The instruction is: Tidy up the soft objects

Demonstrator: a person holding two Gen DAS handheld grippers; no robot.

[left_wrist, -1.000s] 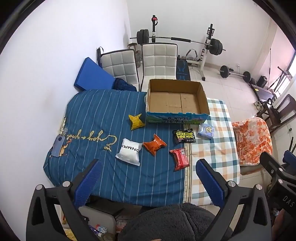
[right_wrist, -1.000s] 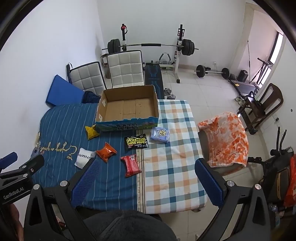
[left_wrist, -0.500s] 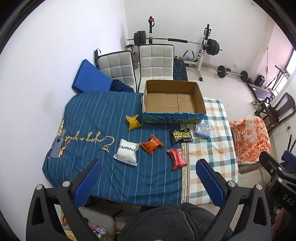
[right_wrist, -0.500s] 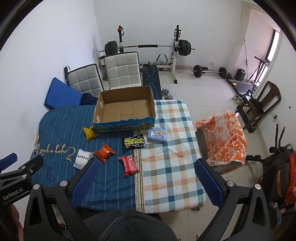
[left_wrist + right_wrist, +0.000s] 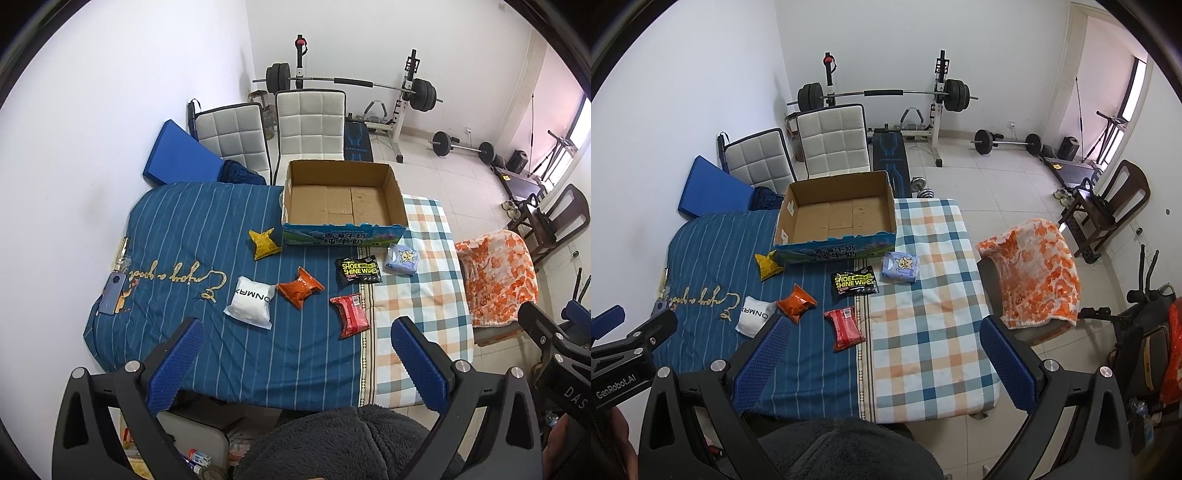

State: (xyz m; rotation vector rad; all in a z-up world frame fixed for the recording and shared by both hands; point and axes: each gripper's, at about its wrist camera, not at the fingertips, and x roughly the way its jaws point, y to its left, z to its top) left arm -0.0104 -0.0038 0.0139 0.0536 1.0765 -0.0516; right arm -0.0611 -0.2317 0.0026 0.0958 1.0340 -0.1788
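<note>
Several soft packs lie on the cloth-covered table (image 5: 192,236): a yellow pack (image 5: 263,243), a white pack (image 5: 251,302), an orange pack (image 5: 300,287), a red pack (image 5: 351,315), a black wipes pack (image 5: 358,269) and a pale blue tissue pack (image 5: 402,259). An empty cardboard box (image 5: 343,201) stands behind them. The packs also show in the right wrist view, such as the red pack (image 5: 845,328) and the box (image 5: 838,216). My left gripper (image 5: 295,363) and right gripper (image 5: 882,363) are both open and empty, held high above the near table edge.
Two white chairs (image 5: 280,129) and a blue mat (image 5: 177,155) stand behind the table. A barbell rack (image 5: 351,85) is at the back wall. A chair with an orange blanket (image 5: 495,273) stands to the right. A phone (image 5: 114,293) lies at the table's left edge.
Both grippers have risen slightly and pulled back, so the table looks a little smaller and farther. Nothing on the table has moved.
</note>
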